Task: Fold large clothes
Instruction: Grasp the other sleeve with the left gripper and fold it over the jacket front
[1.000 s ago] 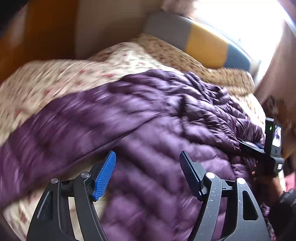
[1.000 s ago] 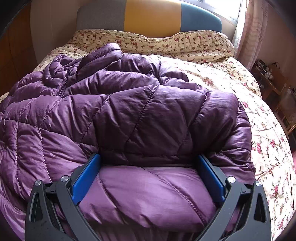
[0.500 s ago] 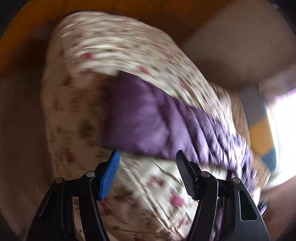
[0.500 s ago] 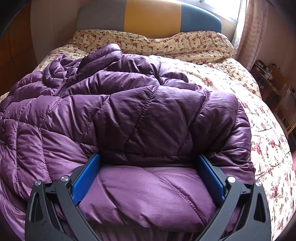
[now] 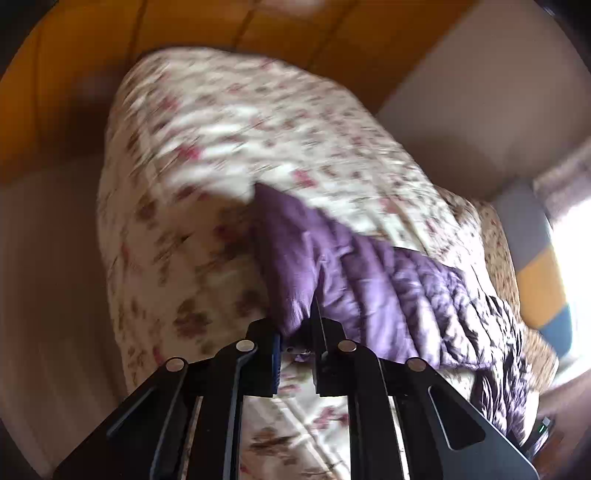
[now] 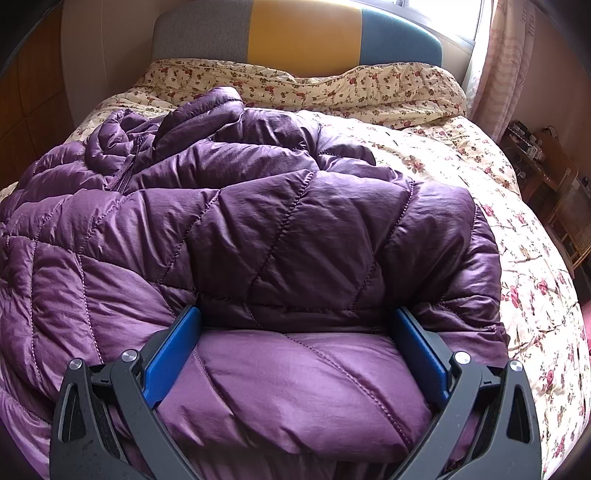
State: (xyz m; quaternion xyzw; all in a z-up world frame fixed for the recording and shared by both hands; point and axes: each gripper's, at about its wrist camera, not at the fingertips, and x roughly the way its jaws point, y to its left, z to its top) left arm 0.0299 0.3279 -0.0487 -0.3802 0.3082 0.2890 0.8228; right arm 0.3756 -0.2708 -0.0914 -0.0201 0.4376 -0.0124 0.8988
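At the near edge of the bed (image 6: 535,229), the fold looks barely begun. The right tool (image 6: 295,354) stands wide, its blue pads (image 6: 173,354) pushed into a puffy fold of the purple quilted jacket (image 6: 258,229); whether they actually squeeze it I cannot tell. At the bed's left side, the left tool (image 5: 297,349) has just been closing and now pinches a corner of the jacket's far hem (blurred, but the cloth sits between the pads). Nothing is laid over yet: sleeves, collar and zip area lie bunched farther back. Counted: one jacket, two tools, one floral quilt (image 6: 443,155), one three-coloured headboard (image 6: 303,33).
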